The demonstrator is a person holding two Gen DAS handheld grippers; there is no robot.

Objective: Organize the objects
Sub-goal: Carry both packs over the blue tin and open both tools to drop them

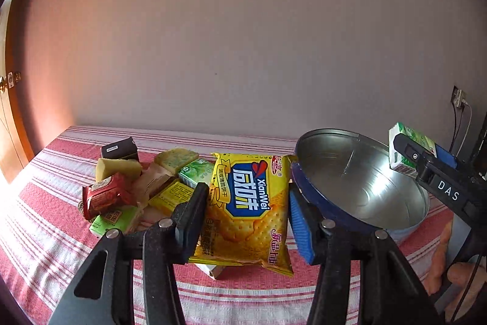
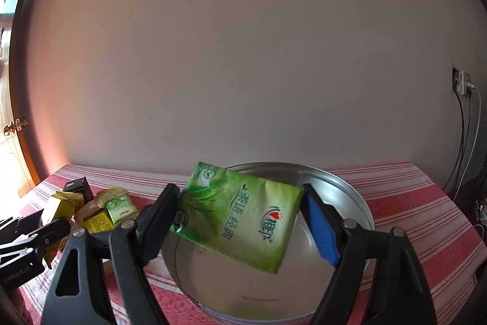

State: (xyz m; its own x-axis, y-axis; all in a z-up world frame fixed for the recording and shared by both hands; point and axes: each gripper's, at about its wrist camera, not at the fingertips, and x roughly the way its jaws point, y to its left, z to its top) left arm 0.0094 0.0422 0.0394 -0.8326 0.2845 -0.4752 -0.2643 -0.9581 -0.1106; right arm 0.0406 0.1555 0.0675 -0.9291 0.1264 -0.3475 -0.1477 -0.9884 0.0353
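Left wrist view: left tongs point(image 1: 246, 213) clenched on the yellow cracker bag point(image 1: 248, 207), lifted off the striped worktop point(image 1: 45, 233). Snack pile point(image 1: 137, 188) heaped far left, tilted metal tin point(image 1: 365, 181) to the right. Right tongs point(image 1: 417, 156) at far right, gripping a green pack point(image 1: 409, 142).

Right wrist view: right tongs point(image 2: 240, 218) clamped on the green pack point(image 2: 243, 212), held tilted above the tin point(image 2: 350, 197). Pile point(image 2: 91, 209) at far left; left tongs point(image 2: 45, 232) poking in near it.
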